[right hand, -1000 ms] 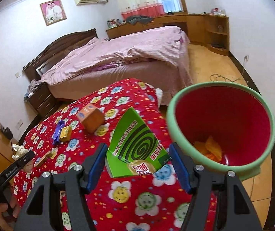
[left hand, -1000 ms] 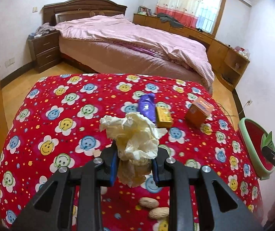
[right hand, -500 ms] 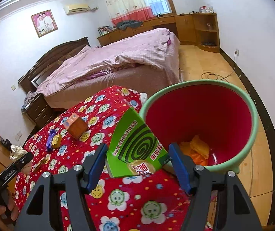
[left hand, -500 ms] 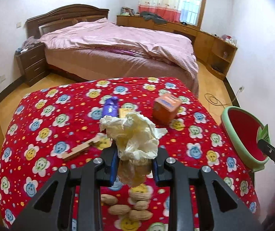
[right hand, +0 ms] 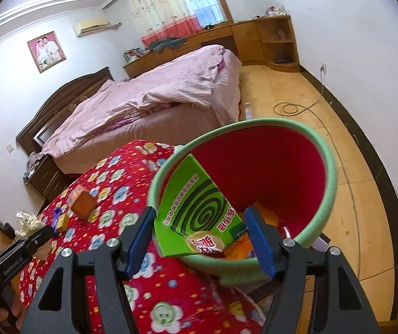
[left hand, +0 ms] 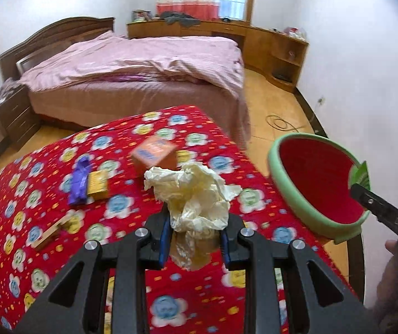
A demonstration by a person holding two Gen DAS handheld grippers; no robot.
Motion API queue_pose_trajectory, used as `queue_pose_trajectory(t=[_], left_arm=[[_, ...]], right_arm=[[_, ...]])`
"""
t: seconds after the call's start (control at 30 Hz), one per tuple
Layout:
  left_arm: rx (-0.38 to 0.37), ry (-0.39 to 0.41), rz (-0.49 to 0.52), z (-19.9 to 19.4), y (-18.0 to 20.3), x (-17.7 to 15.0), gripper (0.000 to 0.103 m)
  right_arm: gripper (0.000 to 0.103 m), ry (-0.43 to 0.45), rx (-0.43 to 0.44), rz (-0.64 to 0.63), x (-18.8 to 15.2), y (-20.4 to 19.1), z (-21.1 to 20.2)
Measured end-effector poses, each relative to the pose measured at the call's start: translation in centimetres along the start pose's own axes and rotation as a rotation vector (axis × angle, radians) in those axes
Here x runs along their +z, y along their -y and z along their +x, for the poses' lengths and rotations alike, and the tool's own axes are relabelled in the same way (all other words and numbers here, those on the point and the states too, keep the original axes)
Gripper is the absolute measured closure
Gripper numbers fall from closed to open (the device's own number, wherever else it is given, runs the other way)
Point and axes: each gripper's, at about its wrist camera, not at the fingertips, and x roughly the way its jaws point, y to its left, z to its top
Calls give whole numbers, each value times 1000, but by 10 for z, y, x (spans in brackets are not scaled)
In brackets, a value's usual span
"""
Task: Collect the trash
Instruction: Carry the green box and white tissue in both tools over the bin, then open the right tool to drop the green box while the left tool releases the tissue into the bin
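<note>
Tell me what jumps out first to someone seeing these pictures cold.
The right gripper holds a green box tilted over the rim of the red bin beside the table. The left gripper clamps crumpled paper above the red cloth, where an orange box lies.

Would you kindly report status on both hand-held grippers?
Left hand-held gripper shut on crumpled paper. Right hand-held gripper holds green box over bin rim. Nothing in the way.
</note>
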Motion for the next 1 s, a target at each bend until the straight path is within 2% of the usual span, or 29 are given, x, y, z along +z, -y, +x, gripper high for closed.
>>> queue_pose_trajectory(t=[0.47,0.53,0.67,1.0], left_arm=[[-139,-34,132,33,82,23,75],[-150,-40,138,38,88,25,75],[-176,-55,140,47,102,27,75],[-218,-79,153,68,122,28,75]], right_arm=[[34,-30,-38,72,11,51,25],[33,-26,-32,82,11,56,25],[26,-20,-24,85,13,61,24],[26,21,-56,79,16,68,10]])
